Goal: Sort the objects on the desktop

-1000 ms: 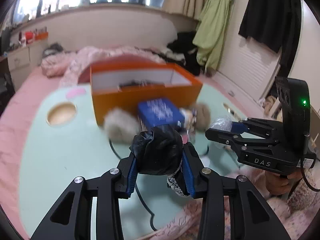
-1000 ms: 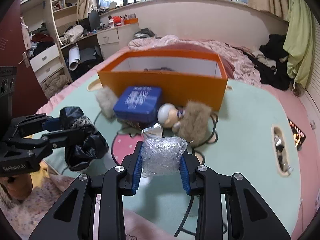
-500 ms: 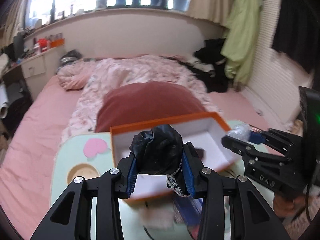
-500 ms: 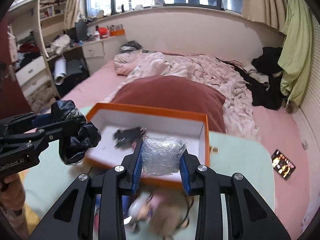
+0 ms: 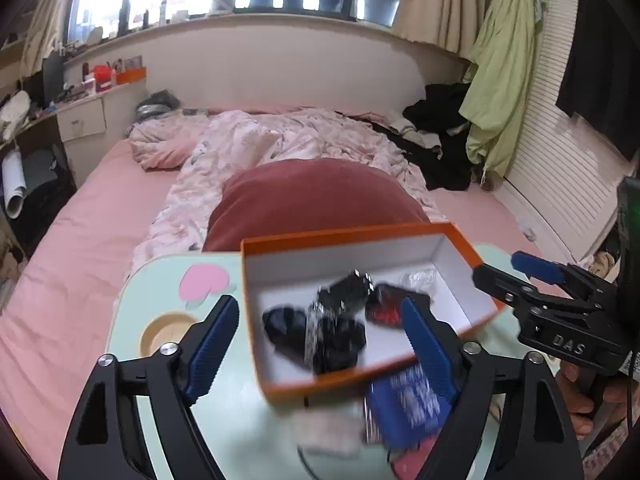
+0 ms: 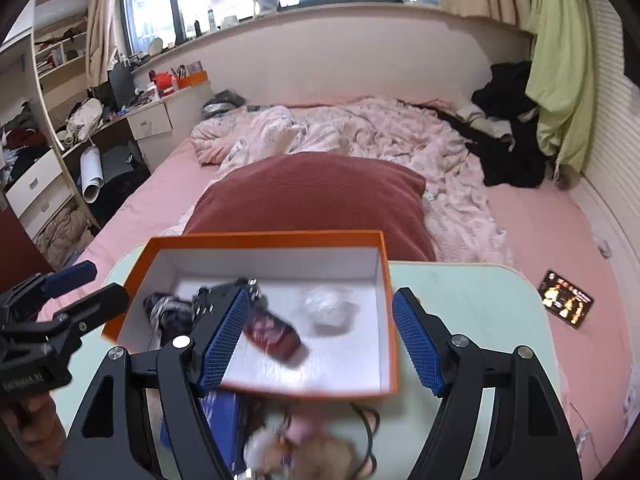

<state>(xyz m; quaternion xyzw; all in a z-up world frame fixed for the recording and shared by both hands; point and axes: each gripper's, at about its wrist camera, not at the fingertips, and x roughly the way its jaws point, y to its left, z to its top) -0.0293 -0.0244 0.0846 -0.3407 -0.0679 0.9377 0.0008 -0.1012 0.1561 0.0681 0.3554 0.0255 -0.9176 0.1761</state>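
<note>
Both tools spread wide over the box point(image 6: 256, 240), left tool point(image 5: 320, 344) and right tool point(image 6: 320, 340) pinching nothing. Black bundle point(image 5: 328, 336) and foil wad point(image 6: 328, 312) lying inside the box. Next: back straight off, then go for the blue case point(image 5: 408, 404) just in front of the box on the bench point(image 6: 472, 292).

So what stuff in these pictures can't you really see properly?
- Dark things in the orange box: blurred in both views, so unidentifiable.
- Blue box: smeared by motion and partly behind the left gripper finger.
- Furry toy: cut by the right view's bottom edge.
- Phone screen: too small.
</note>
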